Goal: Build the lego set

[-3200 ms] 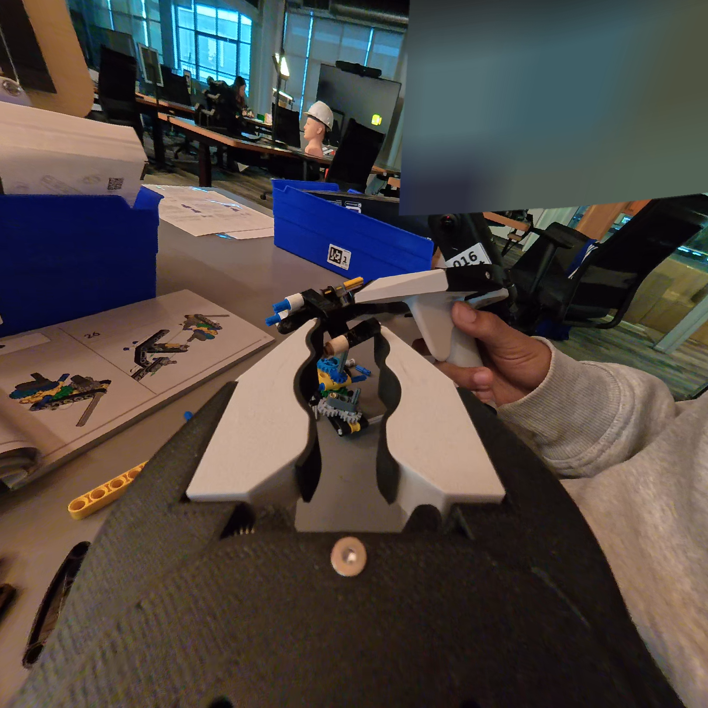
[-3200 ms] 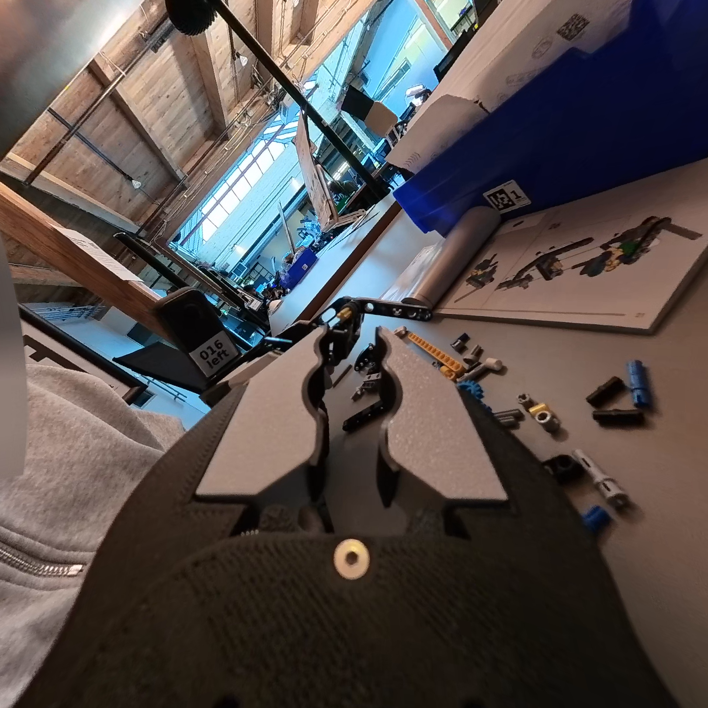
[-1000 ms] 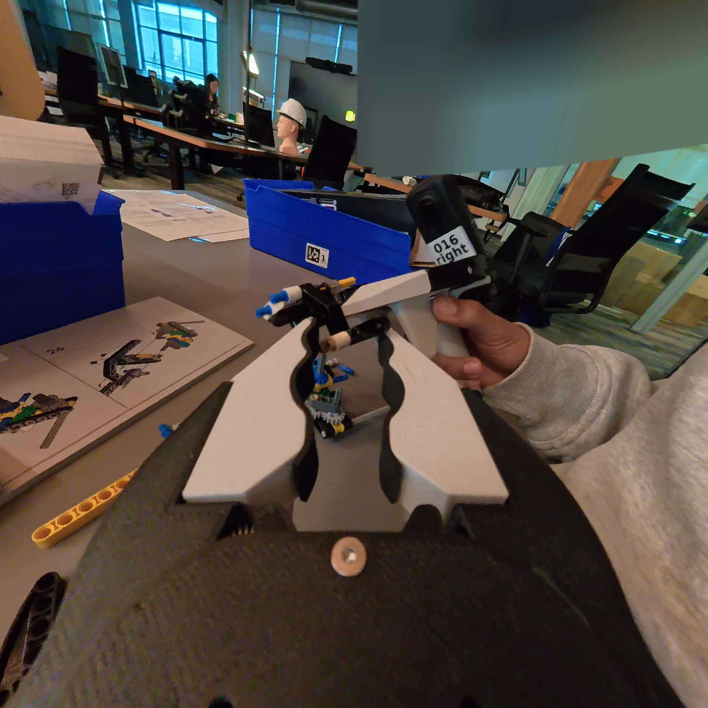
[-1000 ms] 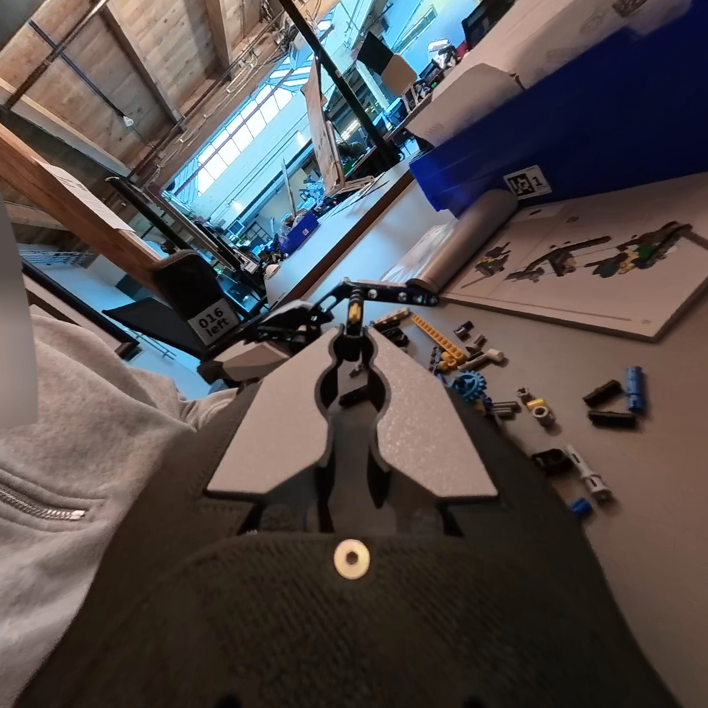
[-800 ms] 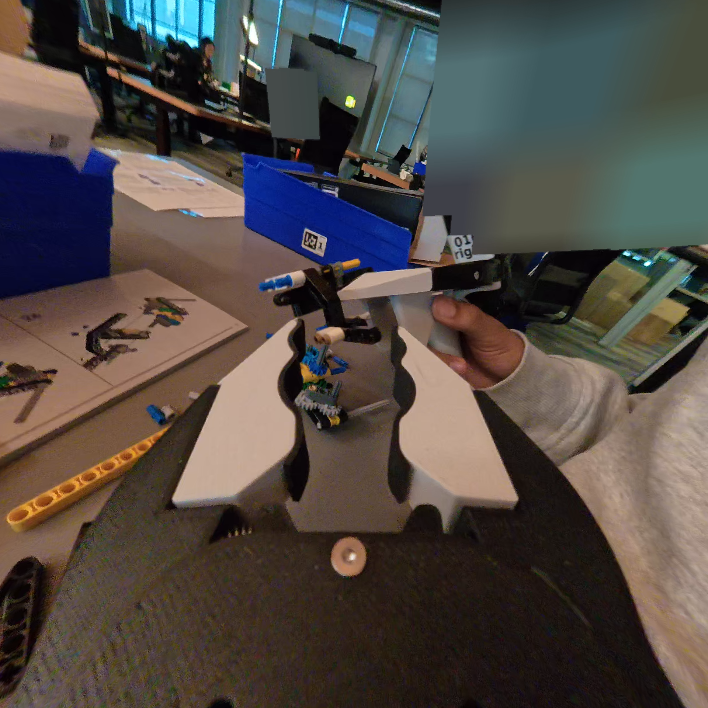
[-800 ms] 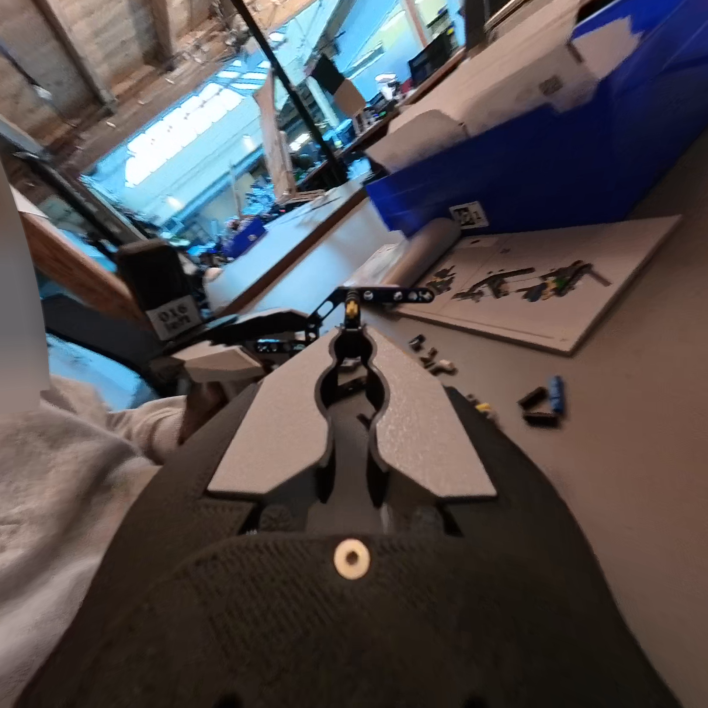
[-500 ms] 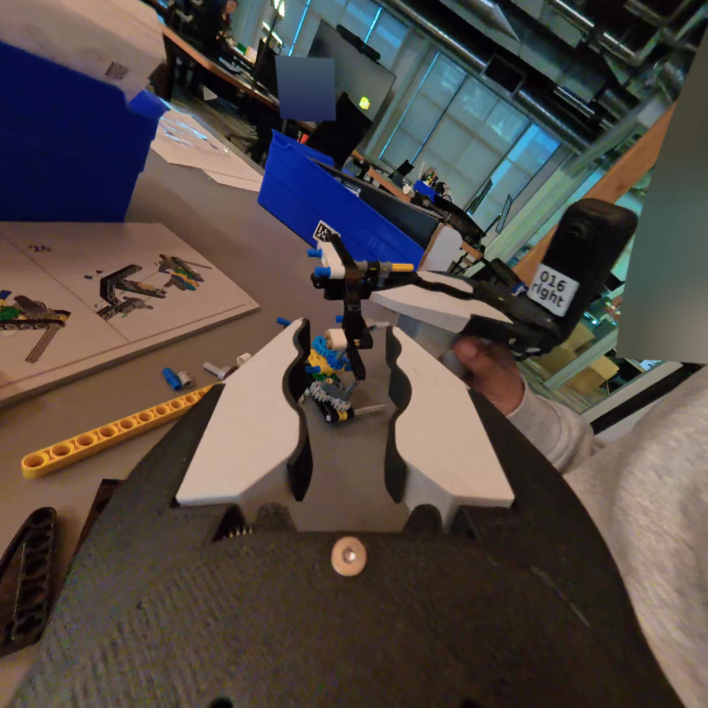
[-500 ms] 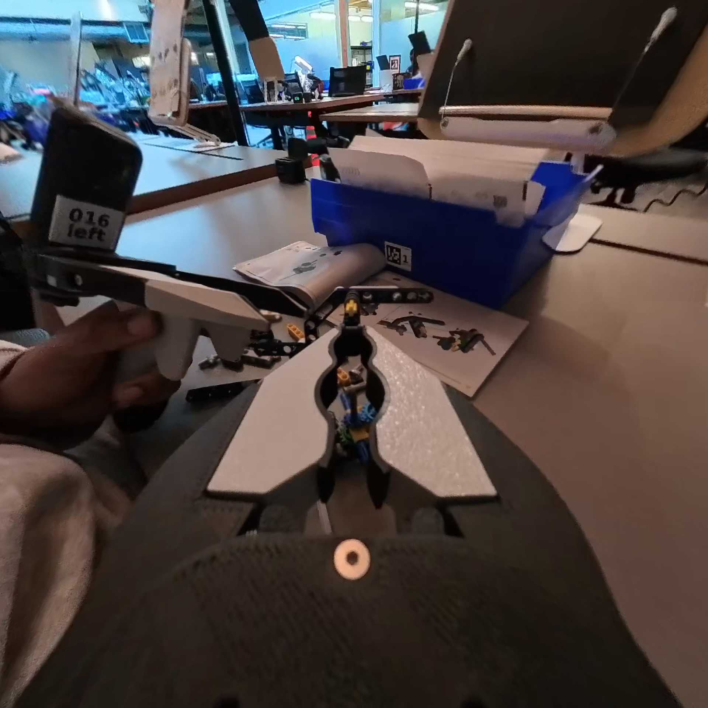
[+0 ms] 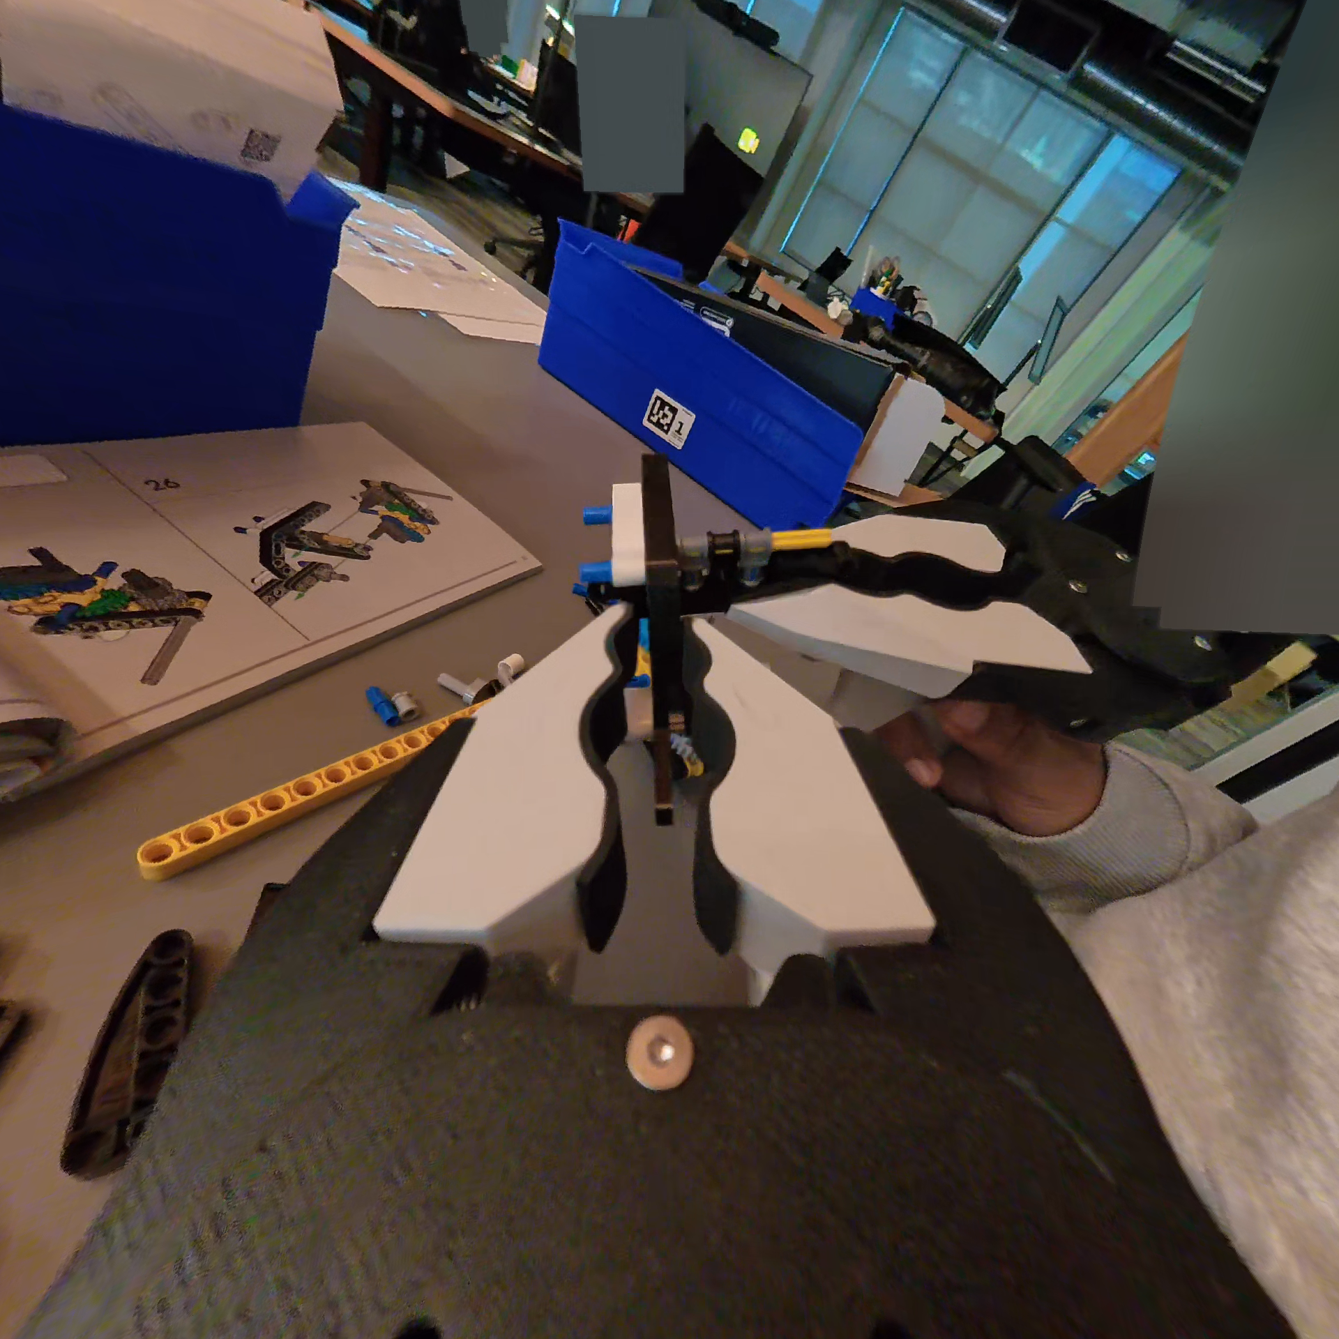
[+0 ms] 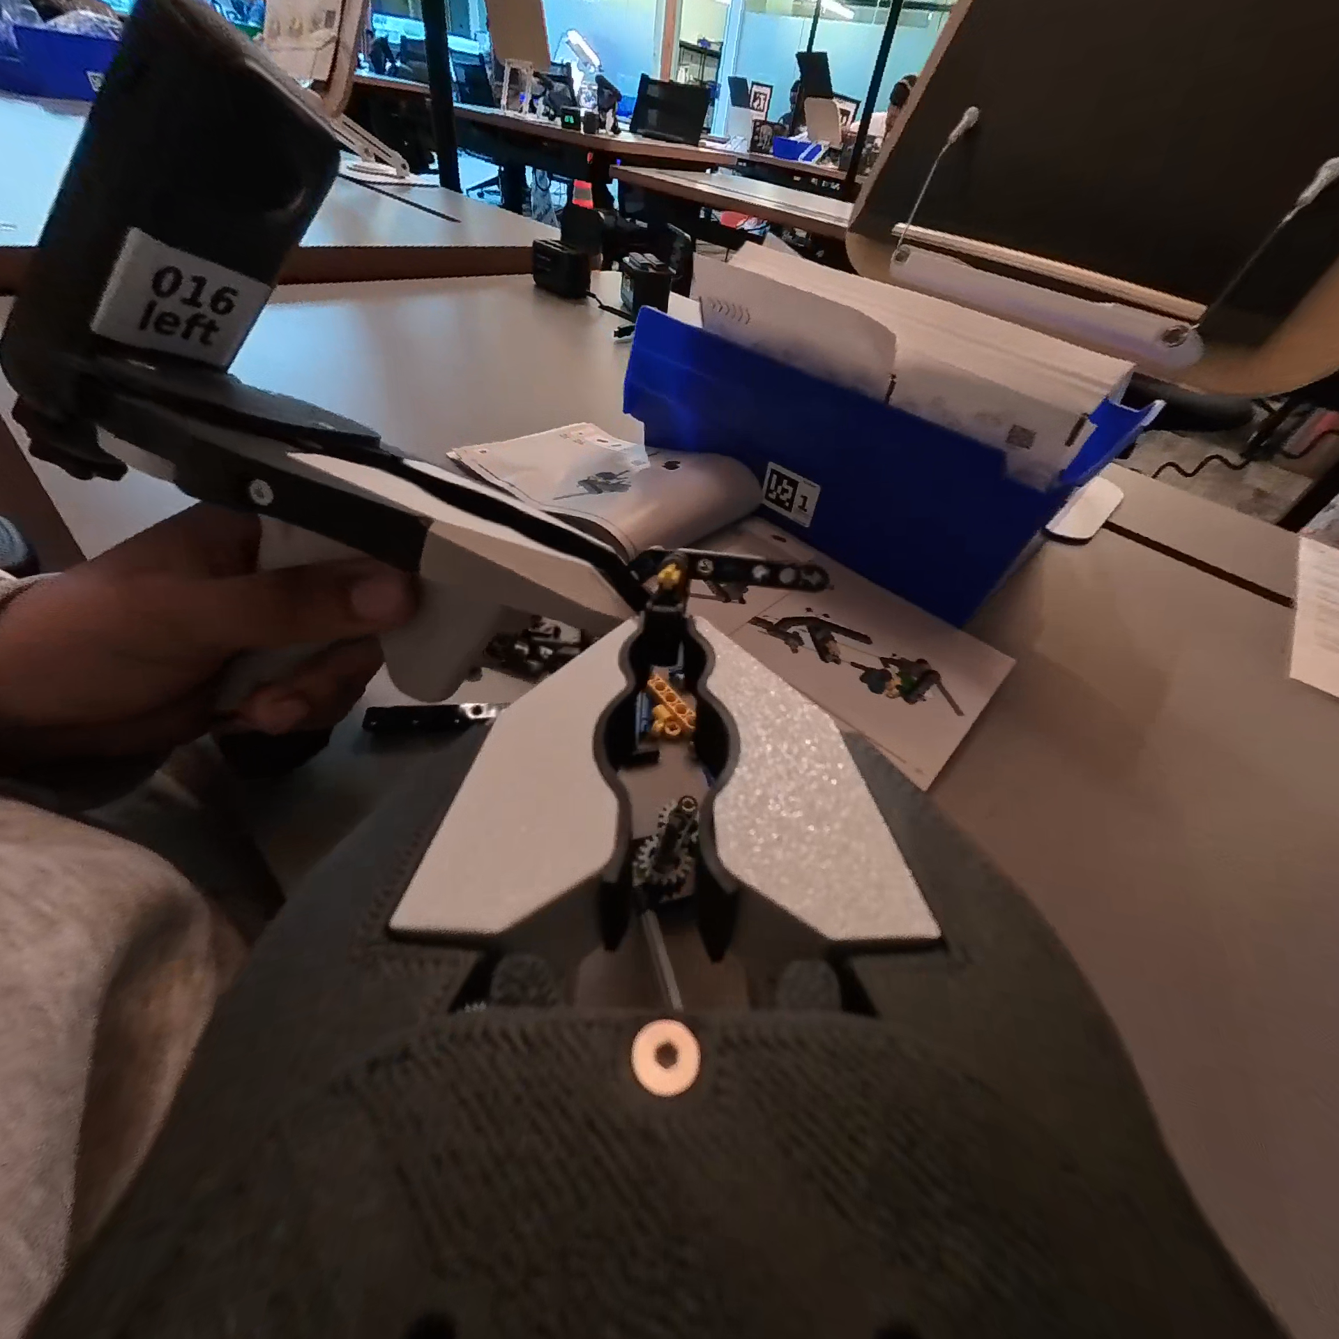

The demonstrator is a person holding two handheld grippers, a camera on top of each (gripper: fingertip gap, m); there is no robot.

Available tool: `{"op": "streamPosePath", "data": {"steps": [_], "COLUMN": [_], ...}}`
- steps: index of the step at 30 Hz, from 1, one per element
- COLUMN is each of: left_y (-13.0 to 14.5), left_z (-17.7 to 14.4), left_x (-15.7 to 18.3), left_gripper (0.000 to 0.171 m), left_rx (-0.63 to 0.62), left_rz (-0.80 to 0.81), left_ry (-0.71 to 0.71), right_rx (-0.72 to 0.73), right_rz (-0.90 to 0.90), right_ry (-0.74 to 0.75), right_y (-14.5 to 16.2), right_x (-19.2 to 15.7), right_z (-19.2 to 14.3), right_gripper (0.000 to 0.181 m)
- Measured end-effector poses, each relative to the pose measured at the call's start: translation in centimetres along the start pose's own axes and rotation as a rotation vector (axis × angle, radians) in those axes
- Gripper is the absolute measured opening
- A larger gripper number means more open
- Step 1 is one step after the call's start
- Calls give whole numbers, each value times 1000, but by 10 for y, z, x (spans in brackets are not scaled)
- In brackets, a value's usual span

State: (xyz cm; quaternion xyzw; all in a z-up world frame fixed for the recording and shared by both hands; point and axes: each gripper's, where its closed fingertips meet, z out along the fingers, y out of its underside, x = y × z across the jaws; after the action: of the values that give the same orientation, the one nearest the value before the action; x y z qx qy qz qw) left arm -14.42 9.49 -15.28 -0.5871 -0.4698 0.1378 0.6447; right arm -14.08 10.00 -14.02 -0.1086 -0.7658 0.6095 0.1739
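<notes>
A small lego assembly (image 9: 656, 572) is held in the air between both grippers: an upright black beam, a white block with blue pins, grey connectors and a yellow axle (image 9: 797, 537). My left gripper (image 9: 658, 624) is shut on the lower part of the black beam. My right gripper (image 10: 663, 616) is shut on the axle end of the assembly (image 10: 732, 572), and comes in from the right in the left wrist view (image 9: 833, 558). A second small build with a gear (image 10: 674, 855) and a yellow piece lies on the table below.
The open instruction booklet (image 9: 253, 551) lies to the left. A long yellow beam (image 9: 304, 786), small loose pins (image 9: 391, 703) and a black curved part (image 9: 130, 1043) lie on the grey table. Two blue bins (image 9: 145, 290) (image 9: 695, 406) stand behind. A black beam (image 10: 427, 716) lies under the left hand. The tips of both grippers are at nearly the same place.
Both grippers turned with the assembly, so the black beam now stands upright. The right wrist view swung level with the table. My left fingers closed in on the beam.
</notes>
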Motion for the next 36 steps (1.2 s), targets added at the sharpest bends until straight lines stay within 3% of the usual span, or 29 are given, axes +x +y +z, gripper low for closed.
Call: {"op": "streamPosePath", "data": {"steps": [17, 28, 36], "left_y": [-6, -7, -31], "left_z": [-4, -7, -31], "left_x": [-1, -8, -44], "left_gripper": [8, 5, 5], "left_rx": [5, -24, 21], "left_rz": [127, 123, 131], "left_ry": [-30, -38, -147], "right_rx": [-6, -16, 7], "right_rz": [17, 23, 69], "right_ry": [11, -20, -35], "right_y": [2, 4, 2], "right_x": [1, -5, 0], "right_z": [2, 6, 2], "right_gripper": [6, 9, 26]}}
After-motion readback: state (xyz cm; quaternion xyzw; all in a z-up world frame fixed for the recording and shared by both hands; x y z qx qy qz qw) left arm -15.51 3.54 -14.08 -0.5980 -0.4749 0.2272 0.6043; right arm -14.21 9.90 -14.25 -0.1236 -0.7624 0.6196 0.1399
